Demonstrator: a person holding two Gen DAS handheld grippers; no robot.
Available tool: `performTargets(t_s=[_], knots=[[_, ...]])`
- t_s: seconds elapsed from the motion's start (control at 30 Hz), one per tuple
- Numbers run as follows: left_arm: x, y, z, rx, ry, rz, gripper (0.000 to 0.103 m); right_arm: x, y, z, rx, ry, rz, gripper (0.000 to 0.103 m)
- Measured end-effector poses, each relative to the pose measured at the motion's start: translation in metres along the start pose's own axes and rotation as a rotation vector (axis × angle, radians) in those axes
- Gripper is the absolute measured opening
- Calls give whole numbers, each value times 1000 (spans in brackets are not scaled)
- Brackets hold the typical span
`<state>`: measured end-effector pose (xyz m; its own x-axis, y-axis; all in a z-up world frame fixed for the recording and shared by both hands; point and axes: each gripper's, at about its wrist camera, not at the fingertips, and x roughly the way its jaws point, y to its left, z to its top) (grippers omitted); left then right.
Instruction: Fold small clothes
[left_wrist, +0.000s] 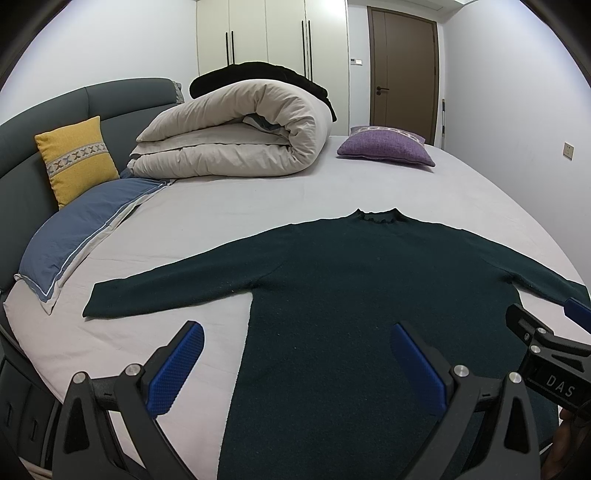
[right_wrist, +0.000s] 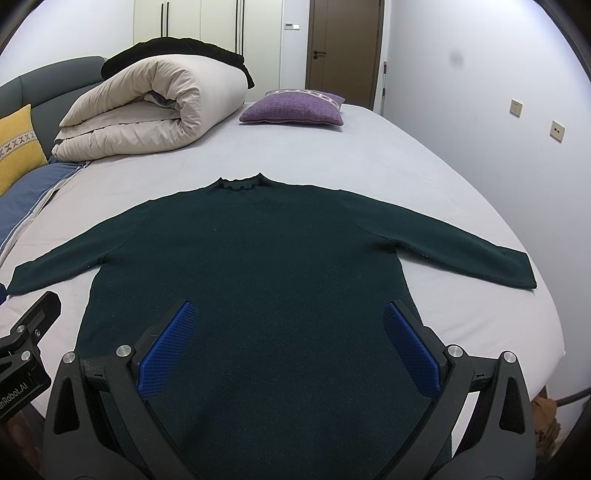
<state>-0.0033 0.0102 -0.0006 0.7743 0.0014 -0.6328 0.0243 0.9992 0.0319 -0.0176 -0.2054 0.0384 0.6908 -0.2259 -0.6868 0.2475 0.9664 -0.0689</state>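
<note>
A dark green long-sleeved sweater (left_wrist: 354, 280) lies flat on the bed, collar away from me, both sleeves spread out sideways. It also shows in the right wrist view (right_wrist: 273, 251). My left gripper (left_wrist: 295, 336) is open and empty, hovering over the sweater's lower left edge. My right gripper (right_wrist: 288, 314) is open and empty, hovering over the sweater's lower body. The right gripper's body shows at the right edge of the left wrist view (left_wrist: 546, 350).
The bed (left_wrist: 221, 206) has a light grey sheet. A rolled beige duvet (left_wrist: 236, 136) lies at the back, a purple cushion (left_wrist: 388, 146) beside it. A yellow cushion (left_wrist: 75, 158) and a blue pillow (left_wrist: 85, 236) lie left. The bed's right edge (right_wrist: 535, 295) is near a wall.
</note>
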Motion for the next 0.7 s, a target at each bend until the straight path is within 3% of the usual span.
performTargets(t_s=[0.7], knots=[[2, 7, -3, 0, 15, 9, 103, 2, 5, -7, 0, 8, 1, 103]])
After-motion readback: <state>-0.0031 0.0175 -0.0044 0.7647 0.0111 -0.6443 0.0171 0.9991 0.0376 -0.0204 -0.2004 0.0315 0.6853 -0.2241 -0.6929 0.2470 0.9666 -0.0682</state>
